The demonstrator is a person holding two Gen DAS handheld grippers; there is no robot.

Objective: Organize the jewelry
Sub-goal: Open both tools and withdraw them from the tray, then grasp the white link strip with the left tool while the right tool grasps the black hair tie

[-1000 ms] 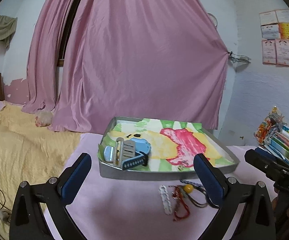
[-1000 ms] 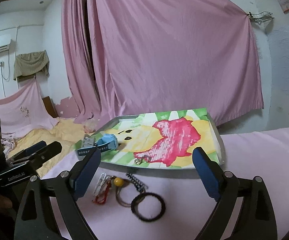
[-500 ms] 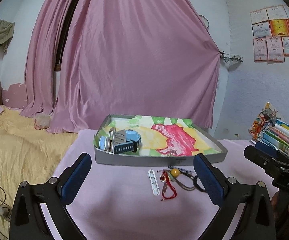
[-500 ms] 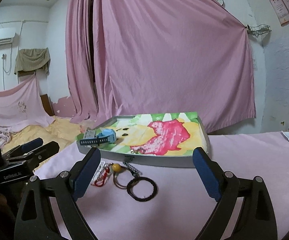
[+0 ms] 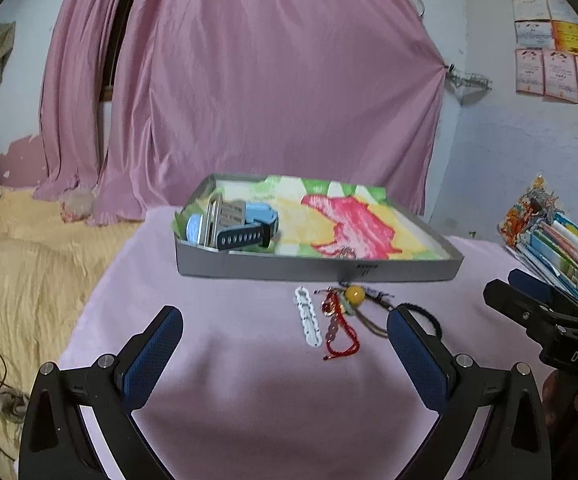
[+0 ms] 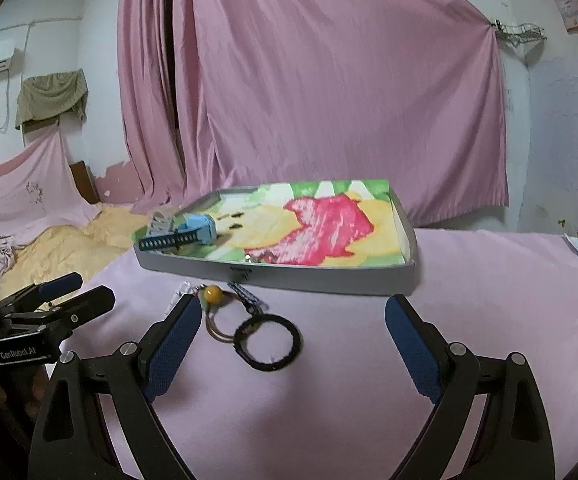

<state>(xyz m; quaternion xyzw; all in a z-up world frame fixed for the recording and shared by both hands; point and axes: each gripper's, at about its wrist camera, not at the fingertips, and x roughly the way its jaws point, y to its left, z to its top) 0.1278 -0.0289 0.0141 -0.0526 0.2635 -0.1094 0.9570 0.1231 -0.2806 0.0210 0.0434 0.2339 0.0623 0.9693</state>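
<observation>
With both the left gripper [image 5: 285, 330] and right gripper [image 6: 293, 320] spread wide and empty over pink cloth [image 5: 229, 380], the braided black ring [image 6: 268, 342] and beaded strands [image 5: 339, 326] lie loose before the grey tray [image 5: 317, 269], nearer than before.

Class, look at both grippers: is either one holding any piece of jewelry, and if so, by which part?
Nothing is held. The left gripper and right gripper are both open and empty above the pink cloth.
</observation>
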